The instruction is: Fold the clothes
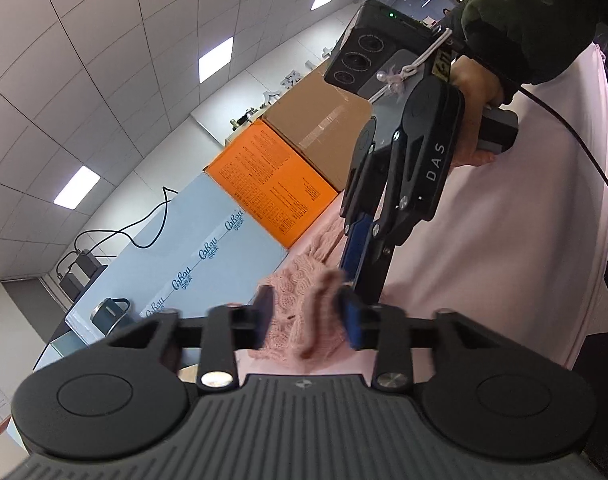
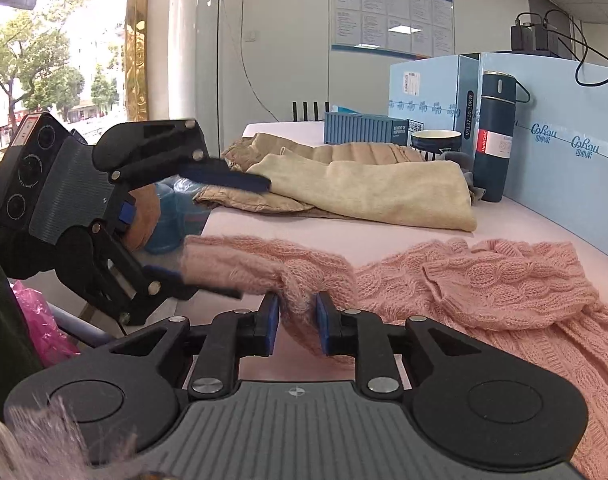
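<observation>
An office room with a pale pink table (image 2: 384, 232), boxes along its far edge. A pink cable-knit sweater (image 2: 504, 292) lies rumpled on the table, its body bunched and one sleeve stretched sideways. The right gripper (image 2: 297, 326) is clamped on a fold of that sleeve. The left gripper (image 2: 239, 236) stands wide apart around the sleeve's end, holding nothing. Folding seems barely begun: the sweater is not yet flat or squared. Tan clothes (image 2: 364, 192) wait in a loose pile behind, beside a dark flask (image 2: 494, 136).
</observation>
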`<state>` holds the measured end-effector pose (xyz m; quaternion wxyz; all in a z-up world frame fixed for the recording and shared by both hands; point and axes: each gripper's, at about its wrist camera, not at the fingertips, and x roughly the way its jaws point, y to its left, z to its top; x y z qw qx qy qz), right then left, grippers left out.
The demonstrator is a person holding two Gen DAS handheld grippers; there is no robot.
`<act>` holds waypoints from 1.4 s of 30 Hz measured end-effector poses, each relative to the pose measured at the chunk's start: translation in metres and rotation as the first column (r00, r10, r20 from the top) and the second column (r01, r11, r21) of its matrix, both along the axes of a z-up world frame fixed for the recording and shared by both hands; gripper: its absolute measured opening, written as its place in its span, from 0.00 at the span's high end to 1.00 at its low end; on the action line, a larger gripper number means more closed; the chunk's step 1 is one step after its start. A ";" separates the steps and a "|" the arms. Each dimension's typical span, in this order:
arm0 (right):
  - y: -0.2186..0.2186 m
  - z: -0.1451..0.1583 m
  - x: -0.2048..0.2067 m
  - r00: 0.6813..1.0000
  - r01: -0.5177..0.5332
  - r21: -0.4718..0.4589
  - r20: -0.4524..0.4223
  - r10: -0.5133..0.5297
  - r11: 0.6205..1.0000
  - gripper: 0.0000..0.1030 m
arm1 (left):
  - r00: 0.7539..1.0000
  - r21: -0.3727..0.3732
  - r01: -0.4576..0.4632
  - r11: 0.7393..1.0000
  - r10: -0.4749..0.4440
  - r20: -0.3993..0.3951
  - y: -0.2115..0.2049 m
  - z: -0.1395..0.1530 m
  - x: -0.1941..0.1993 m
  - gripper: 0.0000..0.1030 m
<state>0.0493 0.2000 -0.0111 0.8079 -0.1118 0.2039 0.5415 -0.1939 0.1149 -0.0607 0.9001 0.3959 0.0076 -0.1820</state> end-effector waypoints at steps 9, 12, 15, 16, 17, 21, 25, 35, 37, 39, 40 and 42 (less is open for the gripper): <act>-0.028 0.011 0.004 0.990 0.134 0.115 0.027 -0.138 0.984 0.13 | 0.998 -0.038 0.000 0.999 0.003 0.065 0.002 0.028 0.023 0.93; -0.032 0.009 0.013 0.976 0.220 0.067 -0.008 -0.220 0.973 0.09 | 0.995 -0.034 -0.017 0.999 0.020 0.103 -0.004 0.051 0.049 0.93; -0.028 0.002 0.019 0.968 0.248 -0.014 -0.024 -0.248 0.969 0.08 | 0.993 -0.038 -0.015 0.999 0.020 0.117 -0.012 0.073 0.078 0.93; -0.027 -0.001 0.021 0.967 0.252 -0.029 -0.032 -0.252 0.967 0.08 | 0.994 -0.043 -0.006 0.999 0.011 0.113 -0.015 0.080 0.089 0.93; -0.025 -0.004 0.024 0.966 0.252 -0.044 -0.045 -0.254 0.967 0.08 | 0.994 -0.047 0.003 0.999 0.003 0.107 -0.018 0.086 0.100 0.92; -0.020 -0.013 0.032 0.960 0.262 -0.088 -0.081 -0.270 0.961 0.06 | 0.998 -0.048 0.005 0.999 -0.002 0.055 -0.035 0.101 0.154 0.91; -0.021 -0.018 0.038 0.955 0.252 -0.095 -0.137 -0.263 0.963 0.00 | 0.999 -0.015 -0.024 1.000 0.023 -0.041 -0.052 0.093 0.208 0.90; -0.055 -0.024 0.059 0.911 0.264 0.075 -0.346 -0.223 0.962 0.00 | 0.959 0.043 -0.137 0.990 0.143 -0.246 -0.073 0.044 0.301 0.90; -0.059 -0.025 0.060 0.905 0.266 0.096 -0.369 -0.214 0.959 0.00 | 0.949 0.056 -0.145 0.988 0.155 -0.273 -0.074 0.033 0.311 0.86; -0.061 -0.026 0.060 0.901 0.266 0.107 -0.380 -0.208 0.958 0.00 | 0.940 0.068 -0.152 0.986 0.166 -0.299 -0.072 0.023 0.316 0.57; -0.062 -0.026 0.060 0.900 0.266 0.111 -0.384 -0.206 0.958 0.00 | 0.939 0.075 -0.161 0.984 0.176 -0.297 -0.070 0.018 0.319 0.43; -0.062 -0.026 0.059 0.900 0.265 0.113 -0.386 -0.204 0.957 0.00 | 0.946 0.065 -0.189 0.980 0.199 -0.255 -0.068 0.009 0.321 0.15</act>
